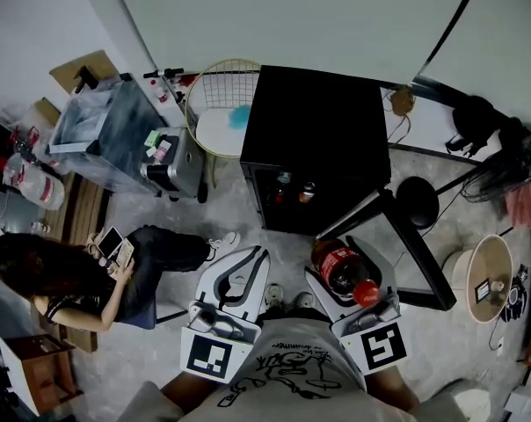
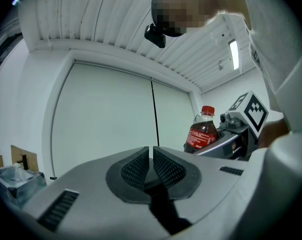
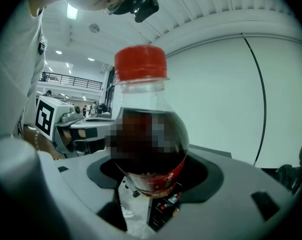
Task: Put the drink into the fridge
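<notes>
A cola bottle (image 1: 340, 271) with a red cap stands upright between the jaws of my right gripper (image 1: 345, 264), which is shut on its body. In the right gripper view the bottle (image 3: 148, 144) fills the middle, and the jaws of this gripper (image 3: 151, 184) clasp its lower part. The black fridge (image 1: 314, 139) stands just ahead with its door (image 1: 397, 244) swung open to the right; drinks show on its shelves (image 1: 292, 190). My left gripper (image 1: 257, 255) hangs beside it on the left. Its pads (image 2: 136, 170) are nearly touching, with nothing between them. The bottle (image 2: 202, 134) shows at the right of that view.
A person (image 1: 72, 275) sits at the left holding a phone. Behind them is a clear bin on a cart (image 1: 107, 130). A round wire basket (image 1: 221, 104) stands left of the fridge. A black stool (image 1: 417, 202) and a round fan (image 1: 487, 275) are on the right.
</notes>
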{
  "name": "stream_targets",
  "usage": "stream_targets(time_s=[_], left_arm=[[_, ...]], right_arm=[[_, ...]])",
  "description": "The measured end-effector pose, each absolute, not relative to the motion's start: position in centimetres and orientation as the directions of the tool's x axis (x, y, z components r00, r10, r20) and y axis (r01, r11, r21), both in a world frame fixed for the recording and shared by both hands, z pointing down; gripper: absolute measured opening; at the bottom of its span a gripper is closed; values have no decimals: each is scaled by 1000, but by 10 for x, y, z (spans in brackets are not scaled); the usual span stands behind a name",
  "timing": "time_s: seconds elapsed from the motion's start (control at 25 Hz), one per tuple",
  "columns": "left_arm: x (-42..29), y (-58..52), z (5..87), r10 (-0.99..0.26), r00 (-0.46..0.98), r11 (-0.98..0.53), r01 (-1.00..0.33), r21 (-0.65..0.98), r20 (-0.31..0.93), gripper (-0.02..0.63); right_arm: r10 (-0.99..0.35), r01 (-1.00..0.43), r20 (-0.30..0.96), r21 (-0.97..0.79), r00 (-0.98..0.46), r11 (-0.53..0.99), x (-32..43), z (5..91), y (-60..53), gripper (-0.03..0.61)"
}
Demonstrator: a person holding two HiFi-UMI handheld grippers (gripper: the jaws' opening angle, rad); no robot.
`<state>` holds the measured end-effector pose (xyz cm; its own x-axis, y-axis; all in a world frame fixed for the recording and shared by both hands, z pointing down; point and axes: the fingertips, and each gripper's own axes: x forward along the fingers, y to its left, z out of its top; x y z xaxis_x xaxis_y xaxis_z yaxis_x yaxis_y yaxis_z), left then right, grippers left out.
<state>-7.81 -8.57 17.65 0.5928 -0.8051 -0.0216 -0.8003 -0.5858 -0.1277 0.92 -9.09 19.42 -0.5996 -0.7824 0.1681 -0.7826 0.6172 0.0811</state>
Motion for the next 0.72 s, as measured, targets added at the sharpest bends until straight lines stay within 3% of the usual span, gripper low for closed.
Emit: stream_targets(time_s=[0.72], left_arm=[[-47,-108,186,-800,600,-594,-794,-132,-5,29]], right_arm=[[-788,-790,188,82,-587,608,46,202,-110,314]])
